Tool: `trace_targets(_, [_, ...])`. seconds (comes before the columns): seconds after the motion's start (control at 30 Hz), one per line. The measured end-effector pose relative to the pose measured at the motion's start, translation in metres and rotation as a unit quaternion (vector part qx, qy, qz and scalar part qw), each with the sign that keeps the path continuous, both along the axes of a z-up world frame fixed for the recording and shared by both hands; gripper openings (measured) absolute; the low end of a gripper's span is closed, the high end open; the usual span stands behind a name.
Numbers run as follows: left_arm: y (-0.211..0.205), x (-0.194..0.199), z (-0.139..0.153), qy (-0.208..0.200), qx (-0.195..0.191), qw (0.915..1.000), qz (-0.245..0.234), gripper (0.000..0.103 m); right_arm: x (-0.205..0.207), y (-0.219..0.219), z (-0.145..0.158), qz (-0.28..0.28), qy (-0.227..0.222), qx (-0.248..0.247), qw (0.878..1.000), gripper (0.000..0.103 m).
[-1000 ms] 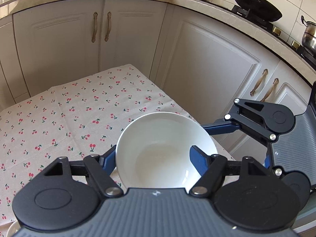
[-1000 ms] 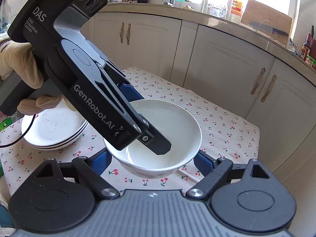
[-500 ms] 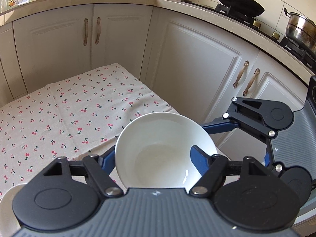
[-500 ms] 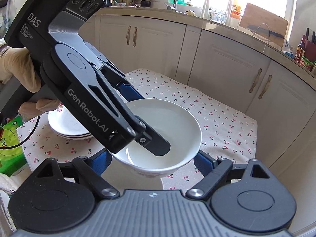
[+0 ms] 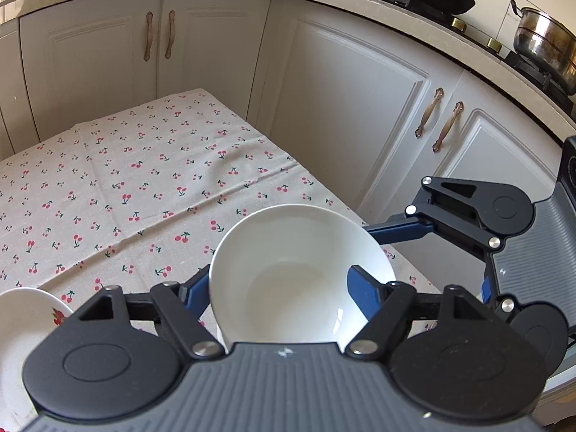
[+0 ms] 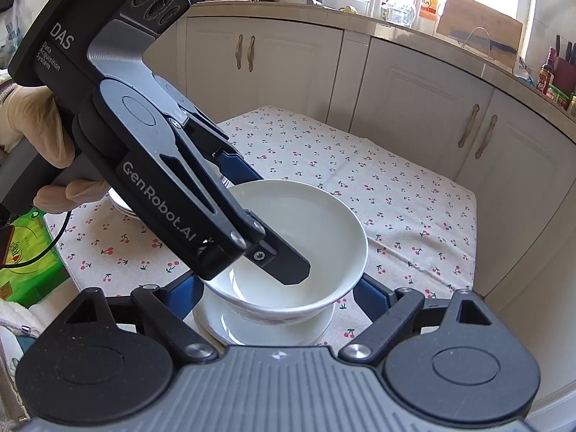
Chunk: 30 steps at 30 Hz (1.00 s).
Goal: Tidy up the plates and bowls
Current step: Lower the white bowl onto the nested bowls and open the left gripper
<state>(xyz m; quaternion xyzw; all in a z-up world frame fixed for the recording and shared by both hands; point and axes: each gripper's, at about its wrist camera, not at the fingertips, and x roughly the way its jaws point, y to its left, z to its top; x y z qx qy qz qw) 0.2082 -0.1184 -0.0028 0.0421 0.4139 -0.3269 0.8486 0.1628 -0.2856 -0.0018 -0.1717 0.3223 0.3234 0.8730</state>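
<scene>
A white bowl (image 5: 298, 273) (image 6: 306, 248) is held in the air over the cherry-print tablecloth (image 5: 126, 187). My left gripper (image 5: 277, 288) is shut on its rim, one finger inside the bowl and one outside; it also shows in the right wrist view (image 6: 252, 216). My right gripper (image 6: 277, 288) has its blue fingers on either side of the bowl's lower part, and its arm shows in the left wrist view (image 5: 468, 212). Directly below the bowl sits a second white bowl or plate (image 6: 262, 327). A stack of white plates (image 6: 120, 205) lies behind the left gripper.
A plate with a red flower print (image 5: 21, 324) sits at the lower left in the left wrist view. White kitchen cabinets (image 5: 342, 108) close in the table on the far and right sides. A green box (image 6: 25, 252) lies left of the table.
The bowl has travelled toward the near side of the table with both grippers and now hangs over another white dish. The flower-print plate has come into view at the left.
</scene>
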Motion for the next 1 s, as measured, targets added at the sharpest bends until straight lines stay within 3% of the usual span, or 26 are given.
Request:
trace_targets(0.6, [-0.002, -0.001, -0.017, 0.018, 0.004, 0.9998, -0.002, 0.077, 0.001, -0.002, -0.019, -0.002, 0.029, 0.009, 1.0, 0.093])
trace_targets(0.8, [-0.003, -0.001, -0.02, 0.02, 0.004, 0.9998, -0.006, 0.084, 0.002, -0.003, -0.022, -0.003, 0.039, 0.014, 0.999, 0.093])
trace_targets(1.0, [-0.003, -0.003, -0.019, 0.013, 0.002, 0.9999, -0.011, 0.086, 0.0, -0.001, -0.025, -0.001, 0.035, 0.014, 0.999, 0.102])
